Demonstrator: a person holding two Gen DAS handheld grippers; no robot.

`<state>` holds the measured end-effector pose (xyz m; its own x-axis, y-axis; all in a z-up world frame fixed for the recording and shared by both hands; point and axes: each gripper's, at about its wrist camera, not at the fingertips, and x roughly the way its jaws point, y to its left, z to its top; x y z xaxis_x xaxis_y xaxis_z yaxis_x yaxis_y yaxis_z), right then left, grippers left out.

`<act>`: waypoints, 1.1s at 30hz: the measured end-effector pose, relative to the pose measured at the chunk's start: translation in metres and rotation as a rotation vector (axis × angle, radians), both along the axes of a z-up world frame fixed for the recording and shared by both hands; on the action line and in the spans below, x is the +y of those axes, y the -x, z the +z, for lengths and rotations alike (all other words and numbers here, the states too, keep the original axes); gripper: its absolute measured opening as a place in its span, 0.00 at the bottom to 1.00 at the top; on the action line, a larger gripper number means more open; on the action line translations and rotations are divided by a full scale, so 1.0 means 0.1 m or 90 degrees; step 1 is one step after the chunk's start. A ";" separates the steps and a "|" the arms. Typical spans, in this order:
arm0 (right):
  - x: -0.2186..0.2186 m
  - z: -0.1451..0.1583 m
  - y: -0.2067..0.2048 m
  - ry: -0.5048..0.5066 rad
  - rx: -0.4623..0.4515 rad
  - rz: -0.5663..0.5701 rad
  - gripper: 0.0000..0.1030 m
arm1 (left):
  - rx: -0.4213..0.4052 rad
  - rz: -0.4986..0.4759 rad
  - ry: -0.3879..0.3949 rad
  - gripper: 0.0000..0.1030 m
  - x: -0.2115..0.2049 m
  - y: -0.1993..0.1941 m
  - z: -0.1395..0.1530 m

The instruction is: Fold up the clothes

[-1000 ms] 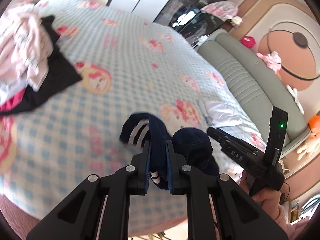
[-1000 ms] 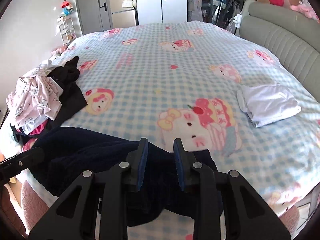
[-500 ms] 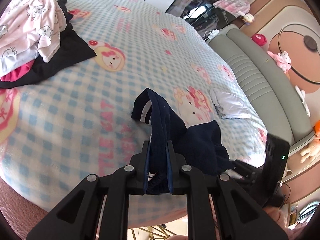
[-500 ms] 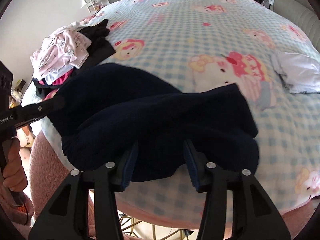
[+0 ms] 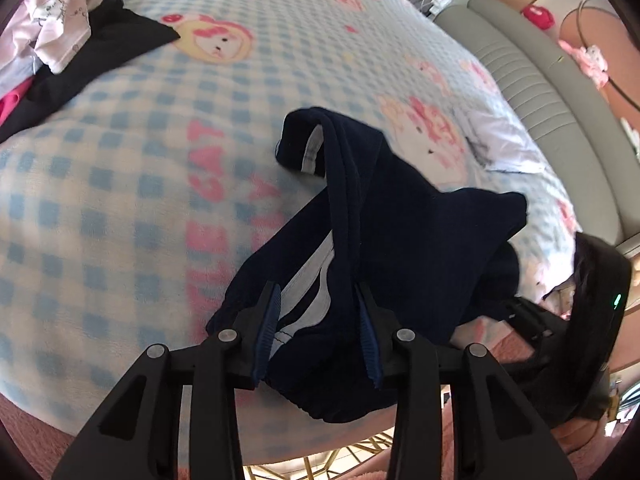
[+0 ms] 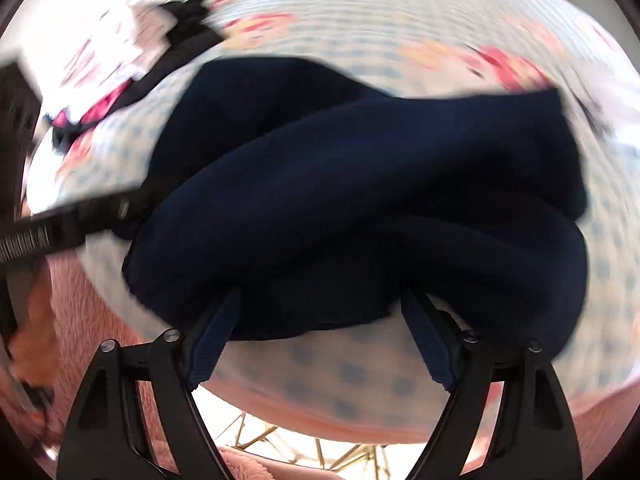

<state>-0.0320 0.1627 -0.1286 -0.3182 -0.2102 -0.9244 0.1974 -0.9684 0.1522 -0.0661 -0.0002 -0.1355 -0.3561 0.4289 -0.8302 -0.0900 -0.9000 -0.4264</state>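
A dark navy garment (image 5: pixel 404 240) with white stripes lies bunched on the blue checked bed (image 5: pixel 120 184) near its front edge. My left gripper (image 5: pixel 320 332) is open, its pads on either side of the striped end of the cloth. In the blurred right wrist view the same navy garment (image 6: pixel 360 200) fills the middle. My right gripper (image 6: pixel 320 336) is open wide at its near edge, holding nothing. The right gripper's body (image 5: pixel 592 320) shows at the right of the left wrist view.
A pile of pink, white and black clothes (image 5: pixel 60 32) lies at the far left of the bed. A folded white garment (image 5: pixel 504 148) lies at the right near the grey padded headboard (image 5: pixel 560 92). The bed's front edge is just below both grippers.
Both grippers have opened and let go of the navy garment, which now lies lower on the bed. Both have dropped toward the bed's front edge.
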 end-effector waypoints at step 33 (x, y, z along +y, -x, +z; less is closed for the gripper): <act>0.66 0.36 0.48 0.098 0.047 -0.088 0.45 | -0.028 0.135 -0.100 0.38 -0.61 -0.24 0.09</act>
<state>-0.0797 0.2285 -0.0926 -0.4198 -0.2962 -0.8580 0.0807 -0.9537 0.2898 -0.0422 -0.0608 -0.1265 -0.4173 0.4730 -0.7759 0.1157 -0.8192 -0.5617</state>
